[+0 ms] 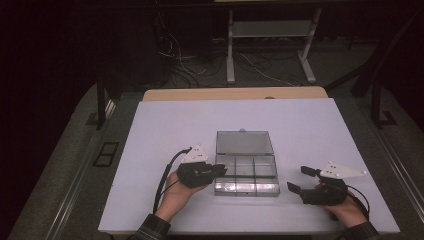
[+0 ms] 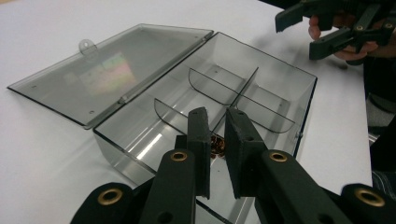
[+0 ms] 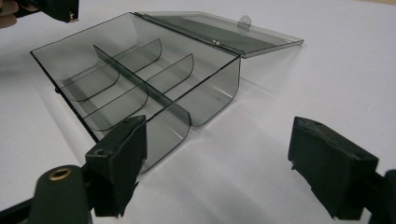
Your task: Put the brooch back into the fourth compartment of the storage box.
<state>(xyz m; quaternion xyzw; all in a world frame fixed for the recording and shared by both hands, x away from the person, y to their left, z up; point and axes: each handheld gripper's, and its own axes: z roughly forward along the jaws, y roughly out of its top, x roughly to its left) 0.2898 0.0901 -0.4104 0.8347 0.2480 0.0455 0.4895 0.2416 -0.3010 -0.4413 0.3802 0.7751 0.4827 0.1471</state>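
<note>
Clear compartment box (image 1: 246, 172) lying open near the middle of the white table (image 1: 165, 120), its lid (image 1: 244, 142) folded flat on the far side. The left gripper (image 1: 220, 170) is reaching over the box's left end; in the left gripper view its jaws are standing nearly pressed together over a small brown, reddish object (image 2: 217, 144) resting in the near-left compartment. Whether the pads are already pinching that piece cannot be told. The right gripper (image 1: 299, 180) is waiting just beside the box's right end, jaws spread wide and holding nothing.

Risks, as judged: the small piece is sitting low, close to the curved dividers (image 2: 219, 84) and the outer wall, so narrowly set jaws are likely to strike plastic, skid the light box across the smooth table, or flick the piece into a neighbouring cell. Nothing is bracing the box.

Clearance: open tabletop is lying to the left, right and near side. The flat lid is occupying the far side, and its raised latch tab (image 1: 242, 130) is projecting there. Approach from above is remaining free
</note>
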